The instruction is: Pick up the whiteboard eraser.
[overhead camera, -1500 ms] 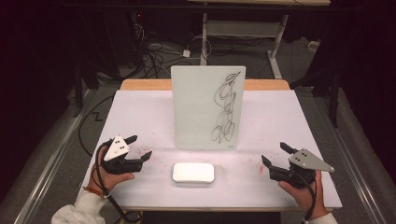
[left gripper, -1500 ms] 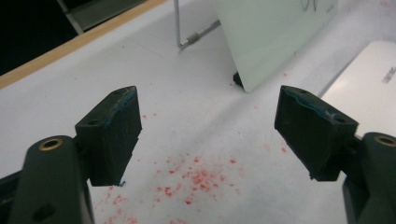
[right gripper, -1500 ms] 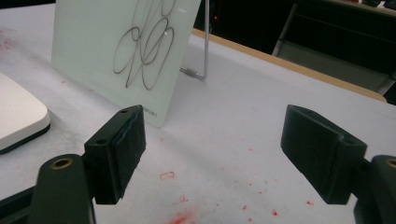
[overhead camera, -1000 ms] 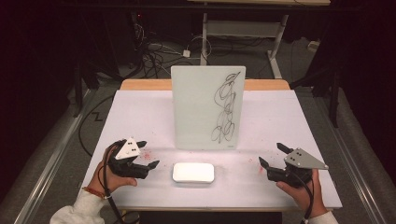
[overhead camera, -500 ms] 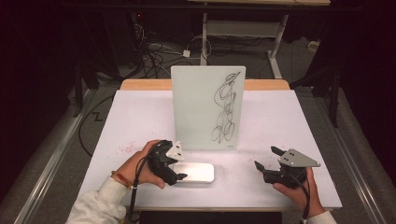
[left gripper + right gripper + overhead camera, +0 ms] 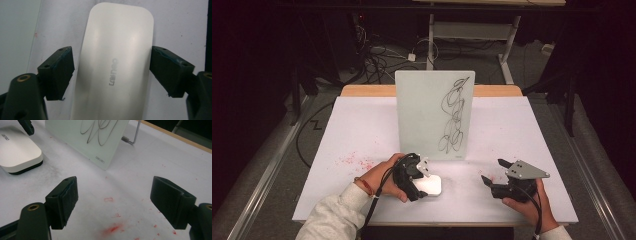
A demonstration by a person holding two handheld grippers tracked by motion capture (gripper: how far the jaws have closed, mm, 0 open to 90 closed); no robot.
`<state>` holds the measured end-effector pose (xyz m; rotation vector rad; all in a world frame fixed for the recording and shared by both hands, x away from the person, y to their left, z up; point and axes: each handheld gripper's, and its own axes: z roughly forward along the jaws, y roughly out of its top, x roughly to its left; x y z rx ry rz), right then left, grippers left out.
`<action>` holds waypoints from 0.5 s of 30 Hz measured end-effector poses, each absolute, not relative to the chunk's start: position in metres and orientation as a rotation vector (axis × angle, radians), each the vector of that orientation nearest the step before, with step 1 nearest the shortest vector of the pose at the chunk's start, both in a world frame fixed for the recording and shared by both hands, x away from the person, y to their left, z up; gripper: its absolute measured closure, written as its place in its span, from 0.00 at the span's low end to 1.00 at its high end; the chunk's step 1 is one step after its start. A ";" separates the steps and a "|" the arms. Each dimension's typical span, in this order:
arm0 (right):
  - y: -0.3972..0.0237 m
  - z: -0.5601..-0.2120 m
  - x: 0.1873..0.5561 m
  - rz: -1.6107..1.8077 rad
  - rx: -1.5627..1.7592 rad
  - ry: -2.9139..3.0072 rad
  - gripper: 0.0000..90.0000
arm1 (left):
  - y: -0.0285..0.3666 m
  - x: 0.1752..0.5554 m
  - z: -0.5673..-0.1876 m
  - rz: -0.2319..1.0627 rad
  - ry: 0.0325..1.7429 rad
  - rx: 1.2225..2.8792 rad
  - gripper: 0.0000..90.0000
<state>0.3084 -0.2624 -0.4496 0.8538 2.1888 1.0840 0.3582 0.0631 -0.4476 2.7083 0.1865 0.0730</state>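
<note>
while your left gripper (image 6: 418, 176) is hanging over the white eraser (image 6: 428, 185), its jaws are standing wide, one on each long side of the body, neither pad touching yet. in the left gripper view the eraser (image 6: 115, 65) is running lengthwise between the pads, logo side up, so the closing line is crossing its narrow width; that looks like the reason for coming in along its length. the eraser is lying flat on the white table cover (image 6: 362, 130), near the front edge, just in front of the upright whiteboard (image 6: 434, 115) and a little left of its centre.

the whiteboard is standing on a wire prop (image 6: 132, 135), leaning slightly back, with black scribbles (image 6: 453, 112) on its right half. judgement: the eraser is being picked up to wipe those marks, and the board's tilt is offering a face to press against.

your right gripper (image 6: 497, 177) is resting low at the near right, well apart from the eraser, jaws wide and empty. in the right gripper view its pads (image 6: 70, 195) are pointing at the board's lower corner over red specks (image 6: 112, 228) on the cover; it is probably waiting to steady the board.

next move, as i judge it: lowering a touch, then closing on the eraser's sides. risk: smooth rounded edges slipping if the grip is too high.
</note>
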 end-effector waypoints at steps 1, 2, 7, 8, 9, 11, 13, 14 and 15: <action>-0.262 -0.450 0.308 1.084 0.854 2.189 0.26 | 0.062 0.359 -0.449 0.070 0.181 2.711 0.23; -0.261 -0.450 0.308 1.081 0.851 2.196 0.26 | 0.060 0.359 -0.450 0.068 0.177 2.717 0.24; -0.260 -0.452 0.309 1.085 0.825 2.233 0.26 | 0.058 0.360 -0.452 0.063 0.133 2.722 0.28; -0.260 -0.452 0.309 1.084 0.825 2.237 0.26 | 0.059 0.360 -0.452 0.057 0.134 2.721 0.29; -0.260 -0.453 0.309 1.087 0.826 2.239 0.26 | 0.060 0.361 -0.452 0.054 0.131 2.719 0.29; -0.260 -0.453 0.309 1.088 0.826 2.243 0.26 | 0.060 0.361 -0.452 0.053 0.126 2.715 0.29; -0.261 -0.453 0.309 1.086 0.822 2.242 0.26 | 0.061 0.361 -0.451 0.062 0.117 2.719 0.29; -0.261 -0.453 0.309 1.087 0.823 2.243 0.26 | 0.062 0.360 -0.450 0.074 0.120 2.719 0.31; -0.261 -0.453 0.309 1.087 0.823 2.243 0.26 | 0.062 0.360 -0.450 0.074 0.120 2.719 0.32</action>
